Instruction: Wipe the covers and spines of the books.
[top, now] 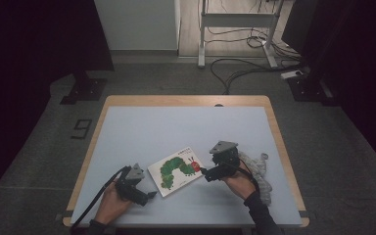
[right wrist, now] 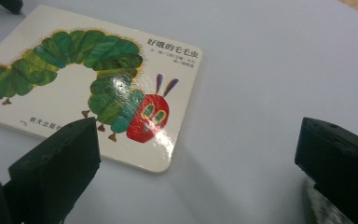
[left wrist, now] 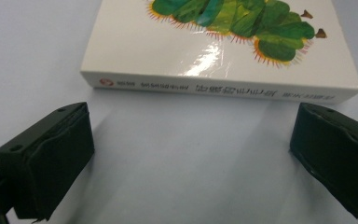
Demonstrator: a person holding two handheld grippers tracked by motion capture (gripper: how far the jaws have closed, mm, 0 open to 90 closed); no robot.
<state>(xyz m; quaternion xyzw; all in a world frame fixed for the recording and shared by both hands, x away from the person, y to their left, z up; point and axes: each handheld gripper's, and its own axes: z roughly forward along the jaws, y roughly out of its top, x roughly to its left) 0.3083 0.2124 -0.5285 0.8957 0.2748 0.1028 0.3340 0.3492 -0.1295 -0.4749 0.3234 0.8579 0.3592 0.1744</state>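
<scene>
A white board book with a green caterpillar on its cover lies flat on the pale mat, closed. My left gripper rests on the mat just left of the book's near corner. In the left gripper view its jaws stand wide open, apart from the book, whose printed spine faces them. My right gripper sits at the book's right edge. In the right gripper view it is open, with the left jaw over the book's lower edge near the red head and bare mat between the jaws.
A crumpled grey-white cloth lies on the mat behind the right hand. The wooden table's rim frames the mat. Beyond the table, cables and a metal stand are on the floor.
</scene>
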